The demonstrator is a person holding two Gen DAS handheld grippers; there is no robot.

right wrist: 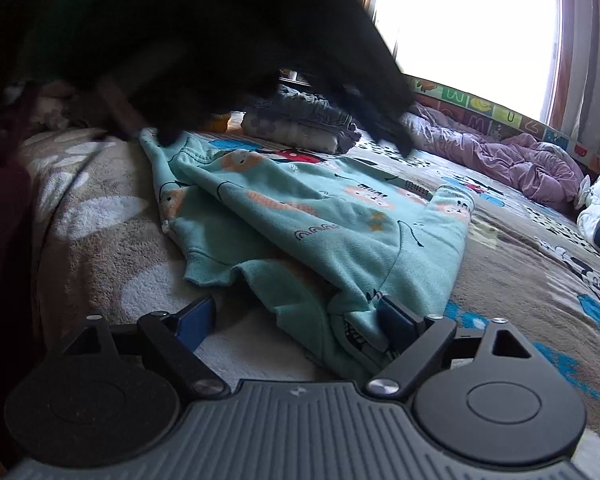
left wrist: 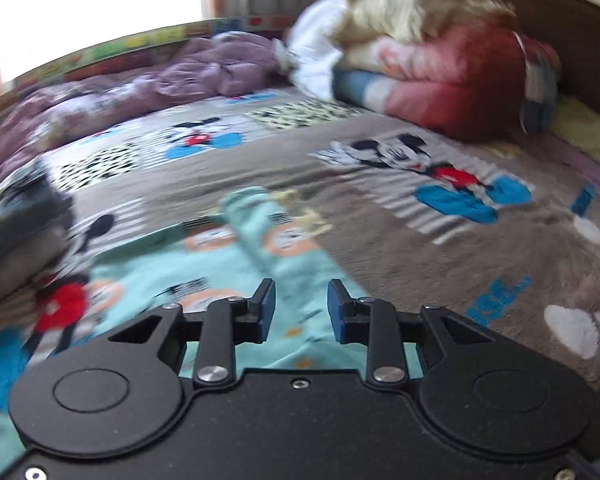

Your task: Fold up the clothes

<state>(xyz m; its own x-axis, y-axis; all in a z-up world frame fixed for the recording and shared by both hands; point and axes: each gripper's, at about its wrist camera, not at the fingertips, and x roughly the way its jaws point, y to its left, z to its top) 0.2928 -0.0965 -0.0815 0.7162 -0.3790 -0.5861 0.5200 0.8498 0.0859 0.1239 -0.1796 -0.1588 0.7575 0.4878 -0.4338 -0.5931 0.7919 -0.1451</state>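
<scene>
Teal fleece, the printed garment [right wrist: 312, 216] lies half-folded on the bed [right wrist: 100, 248], its length running away from the right claw [right wrist: 300, 320]. That claw is spread wide, gripping nothing, the near hem between its fingers. Farther on, the left claw [left wrist: 301, 308] hovers above the cloth, slightly parted, empty.

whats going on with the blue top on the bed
A person with a gripper in each hand is folding a teal printed top on a cartoon blanket. The top lies partly folded. The right gripper is wide open, its fingers either side of the garment's near edge without pinching it. The left gripper hangs above the cloth, jaws slightly apart and empty. A folded pile sits further back.
</scene>
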